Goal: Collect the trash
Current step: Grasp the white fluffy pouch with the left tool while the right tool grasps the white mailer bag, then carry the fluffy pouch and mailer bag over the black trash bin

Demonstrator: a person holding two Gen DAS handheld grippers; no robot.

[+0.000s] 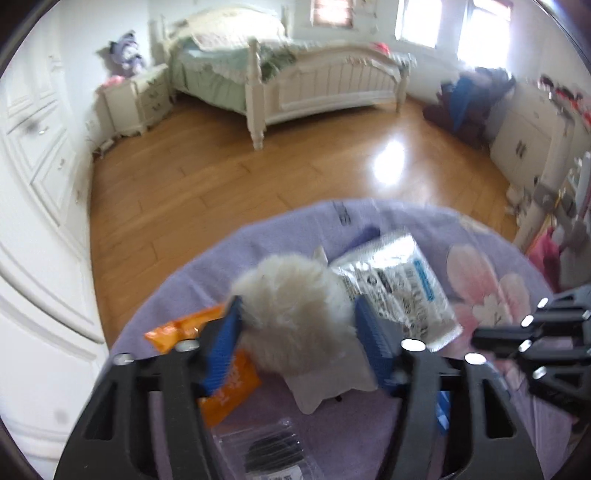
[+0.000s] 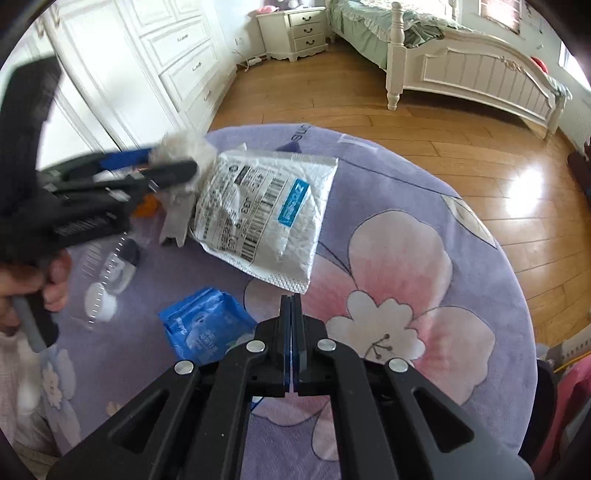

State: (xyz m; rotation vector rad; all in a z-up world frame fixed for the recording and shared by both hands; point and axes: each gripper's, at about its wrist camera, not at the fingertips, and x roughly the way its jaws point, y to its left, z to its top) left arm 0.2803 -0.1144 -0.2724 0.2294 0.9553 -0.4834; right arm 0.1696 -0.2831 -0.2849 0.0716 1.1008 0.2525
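Across the wooden floor (image 2: pixel 369 107) of a bedroom, a white bed (image 2: pixel 472 70) with green bedding stands at the far side, a white nightstand (image 2: pixel 303 33) beside it and white cupboard doors (image 2: pixel 147 62) along the wall. Nearer the cameras lies a round lilac rug (image 2: pixel 406 177) printed with a large pink flower (image 2: pixel 399 280), and the trash is scattered over it. A white padded mailer (image 2: pixel 269 218) with a barcode label and a blue sticker lies flat near the middle of the rug. Beside its near corner sits a blue wipes packet (image 2: pixel 203 328), and further left a clear plastic package (image 2: pixel 107 273) lies blurred. An orange wrapper (image 1: pixel 229 391) rests partly under the left claw (image 1: pixel 295 328), whose blue pads sit on either side of a fluffy cream wad (image 1: pixel 295 306); the pads appear to press on its sides, though blur makes the contact uncertain. A hand (image 2: pixel 55 280) grips that tool's handle. The right claw (image 2: pixel 291 306) is closed tight with nothing between its pads, its tips just below the mailer's lower corner.
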